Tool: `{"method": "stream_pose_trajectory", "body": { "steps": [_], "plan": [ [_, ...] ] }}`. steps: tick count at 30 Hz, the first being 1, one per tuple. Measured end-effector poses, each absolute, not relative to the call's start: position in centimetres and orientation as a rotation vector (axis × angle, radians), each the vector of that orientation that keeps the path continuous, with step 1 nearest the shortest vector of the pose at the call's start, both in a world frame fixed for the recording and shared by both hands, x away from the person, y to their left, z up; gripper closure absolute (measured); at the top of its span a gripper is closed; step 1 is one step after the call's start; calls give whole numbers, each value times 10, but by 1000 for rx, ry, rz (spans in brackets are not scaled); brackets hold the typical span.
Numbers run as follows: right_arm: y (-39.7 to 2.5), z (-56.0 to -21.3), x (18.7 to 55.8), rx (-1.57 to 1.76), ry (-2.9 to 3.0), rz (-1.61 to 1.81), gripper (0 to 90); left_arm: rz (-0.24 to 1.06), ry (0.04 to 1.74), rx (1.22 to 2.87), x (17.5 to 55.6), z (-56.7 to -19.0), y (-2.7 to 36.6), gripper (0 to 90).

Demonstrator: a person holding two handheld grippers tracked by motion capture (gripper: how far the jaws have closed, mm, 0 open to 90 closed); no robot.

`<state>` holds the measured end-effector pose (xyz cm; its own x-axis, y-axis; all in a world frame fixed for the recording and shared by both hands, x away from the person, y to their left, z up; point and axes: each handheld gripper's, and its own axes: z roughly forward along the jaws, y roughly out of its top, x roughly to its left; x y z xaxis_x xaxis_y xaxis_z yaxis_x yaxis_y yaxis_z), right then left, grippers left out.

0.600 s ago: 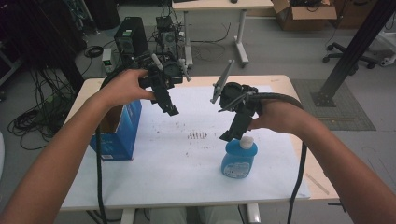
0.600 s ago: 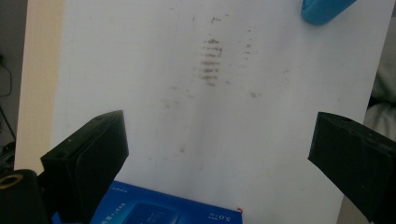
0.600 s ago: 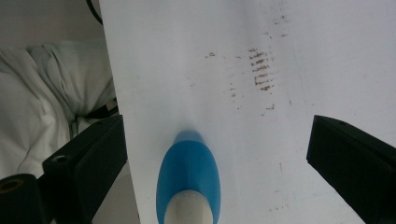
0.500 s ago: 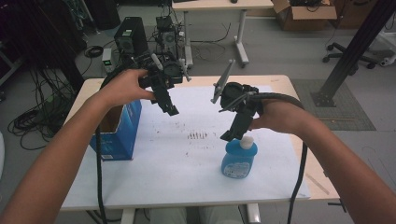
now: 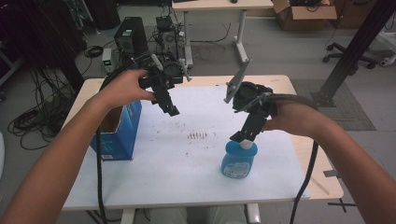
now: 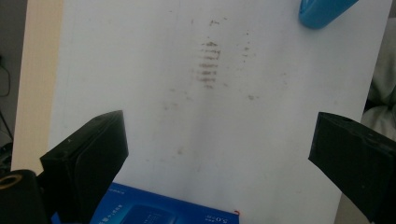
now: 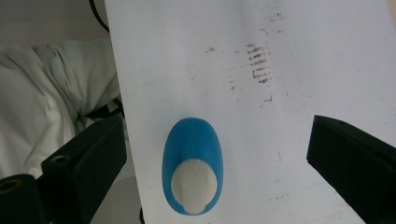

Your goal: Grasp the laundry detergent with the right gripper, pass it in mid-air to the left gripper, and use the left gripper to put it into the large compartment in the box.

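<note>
Very little has changed in the last half second: your right gripper (image 5: 243, 135) hangs just above the bottle (image 5: 238, 160) as it did before, and your left gripper (image 5: 169, 106) is where it was, raised over the far left of the desk (image 5: 187, 186) near the blue box (image 5: 116, 135). That steadiness reads as a pause to line up, so the grasp on the bottle has probably not begun.

The bottle stands upright on the white sheet (image 5: 177, 158), towards your near right, with its white cap (image 7: 195, 185) pointing up at you. In the right gripper view the fingers (image 7: 88, 158) are spread wide and the bottle (image 7: 192, 163) sits between them, closer to the left one than to the right, and not touching either. You look straight down on its cap, so a drop would bring the fingers either side of the neck.

Your left fingers (image 6: 88, 154) are also wide apart and hold nothing. The box (image 6: 159, 210) lies just below them at the bottom edge of the left gripper view, and the bottle (image 6: 322, 11) is well apart at the top corner.
</note>
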<state>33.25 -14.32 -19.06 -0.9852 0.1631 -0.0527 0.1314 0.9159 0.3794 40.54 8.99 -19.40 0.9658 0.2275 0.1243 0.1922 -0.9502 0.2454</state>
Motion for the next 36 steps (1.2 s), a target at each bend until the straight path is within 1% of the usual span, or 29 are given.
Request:
{"method": "stream_pose_trajectory", "body": {
  "steps": [11,36],
  "plan": [
    [-167,-191,324,246,2973,628,44,227,314,2878,403,-193,89,48],
    [-216,-212,309,301,2924,753,43,246,320,2878,397,-193,85,48]
  ]
}}
